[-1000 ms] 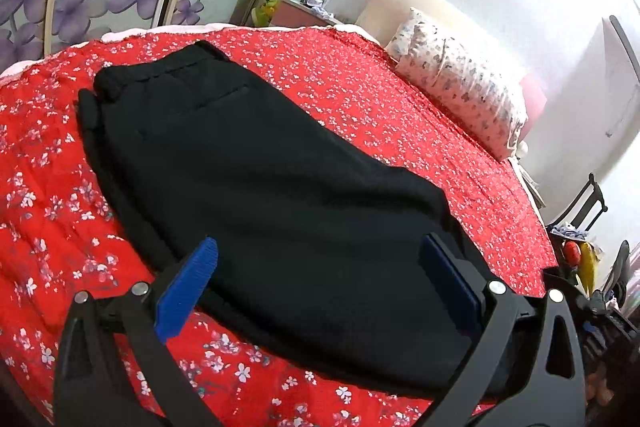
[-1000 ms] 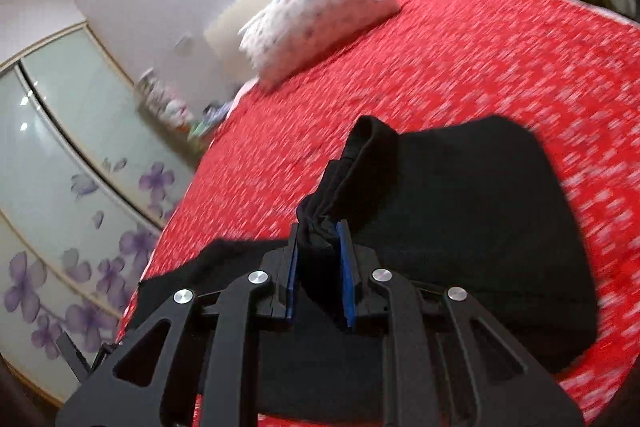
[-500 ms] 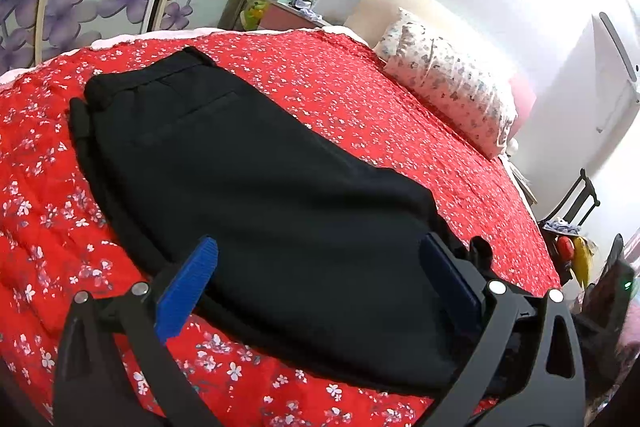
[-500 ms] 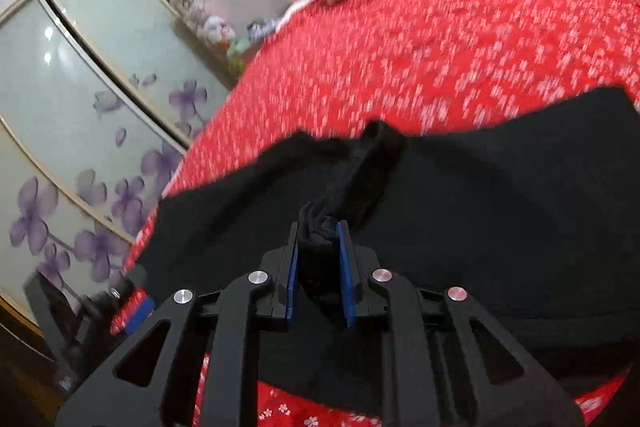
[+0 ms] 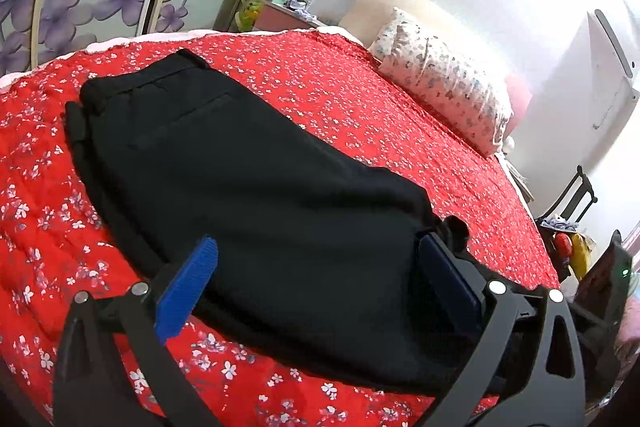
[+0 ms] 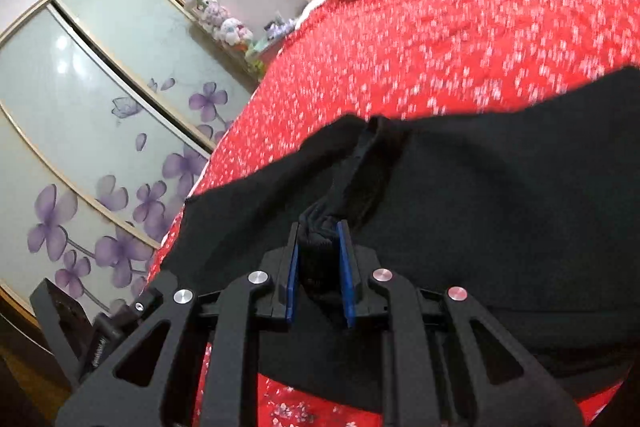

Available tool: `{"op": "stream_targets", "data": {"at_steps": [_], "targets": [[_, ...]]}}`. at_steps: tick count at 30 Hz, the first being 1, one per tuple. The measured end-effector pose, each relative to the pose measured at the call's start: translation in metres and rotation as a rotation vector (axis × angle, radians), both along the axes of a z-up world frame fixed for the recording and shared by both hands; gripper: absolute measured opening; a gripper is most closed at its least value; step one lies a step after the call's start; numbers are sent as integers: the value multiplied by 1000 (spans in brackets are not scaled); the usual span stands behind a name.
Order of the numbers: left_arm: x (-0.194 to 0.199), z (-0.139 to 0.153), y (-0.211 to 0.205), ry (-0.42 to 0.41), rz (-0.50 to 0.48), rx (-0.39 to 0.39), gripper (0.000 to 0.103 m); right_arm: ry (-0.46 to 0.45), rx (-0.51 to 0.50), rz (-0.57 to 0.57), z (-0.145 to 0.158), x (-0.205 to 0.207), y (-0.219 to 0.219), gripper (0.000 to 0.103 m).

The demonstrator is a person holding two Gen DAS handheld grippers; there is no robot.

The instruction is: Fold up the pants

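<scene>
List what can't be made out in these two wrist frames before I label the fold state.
- Hem end of the black fabric pants: left wrist view, covered by the open left tool and its black frame.
- Gripped fabric layers: right wrist view, bunched between the blue pads of the shut right tool; layer count unreadable.
- Red floral quilt: right wrist view, motion-blurred.
- Clutter on the far pink nightstand: left wrist view, too small.

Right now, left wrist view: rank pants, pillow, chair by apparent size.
1. pants, largest by far.
2. pillow.
3. chair, smallest, though partly cut off and farther from the camera, so its true size is unsure.
</scene>
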State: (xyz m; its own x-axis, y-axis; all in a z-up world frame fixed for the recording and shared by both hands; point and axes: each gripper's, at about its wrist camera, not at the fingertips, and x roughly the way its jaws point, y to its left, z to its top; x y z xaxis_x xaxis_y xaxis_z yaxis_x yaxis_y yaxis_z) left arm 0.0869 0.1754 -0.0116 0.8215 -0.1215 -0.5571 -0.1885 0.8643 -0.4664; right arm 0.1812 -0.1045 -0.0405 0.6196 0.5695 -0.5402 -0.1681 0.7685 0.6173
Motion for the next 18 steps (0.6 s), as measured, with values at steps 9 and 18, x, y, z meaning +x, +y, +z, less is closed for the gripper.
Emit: {"op": "stream_targets", "data": {"at_steps": [9,18], "targets": [[2,-2,0,14,-4,5,101,12,-224,146,-10,-2,47,19],[0,-4,10,15,27,-32,101,40,66,106,2,2,15,57]]}}
